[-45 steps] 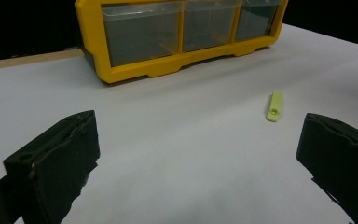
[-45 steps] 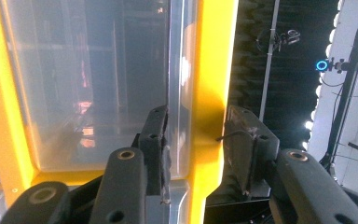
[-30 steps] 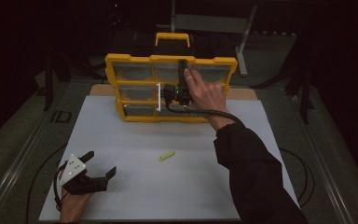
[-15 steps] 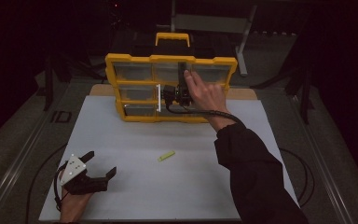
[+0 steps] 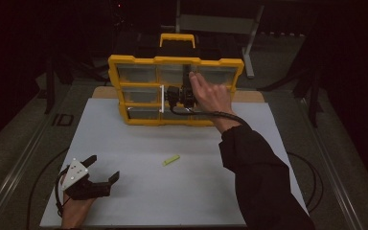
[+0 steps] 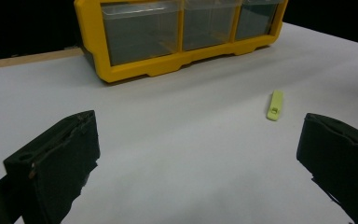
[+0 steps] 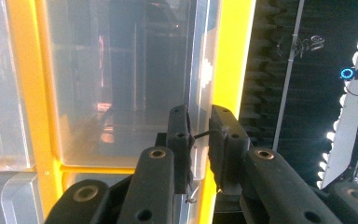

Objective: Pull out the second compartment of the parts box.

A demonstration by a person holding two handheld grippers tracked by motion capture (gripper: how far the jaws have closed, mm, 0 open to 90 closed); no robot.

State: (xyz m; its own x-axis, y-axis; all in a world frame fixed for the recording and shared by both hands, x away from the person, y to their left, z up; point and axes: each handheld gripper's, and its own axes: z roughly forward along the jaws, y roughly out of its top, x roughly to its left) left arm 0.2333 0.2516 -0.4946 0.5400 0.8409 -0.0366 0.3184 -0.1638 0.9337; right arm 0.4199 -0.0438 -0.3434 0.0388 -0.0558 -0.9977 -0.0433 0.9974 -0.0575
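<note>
A yellow organizer [image 5: 139, 61] with clear drawers stands upright at the back of the white sheet. My right gripper [image 5: 187, 76] reaches up to its top middle drawer. In the right gripper view the jaws have just been closing, and my right gripper [image 7: 199, 116] is now shut on the clear front lip of that drawer [image 7: 121, 84]. My left gripper [image 5: 103, 167] rests at the front left of the sheet, open with nothing between its jaws. A small yellow-green piece [image 5: 171, 160] lies loose mid-sheet, ahead and to the right of the left gripper [image 6: 198, 140] as the piece [image 6: 275, 105] appears there.
The white sheet [image 5: 268, 158] covers the table, with a wooden board [image 5: 103, 92] under the organizer. A metal stand [image 5: 249, 48] rises behind it. The right gripper's cable [image 5: 220, 114] trails over the sleeve. Raised rails run along both table sides.
</note>
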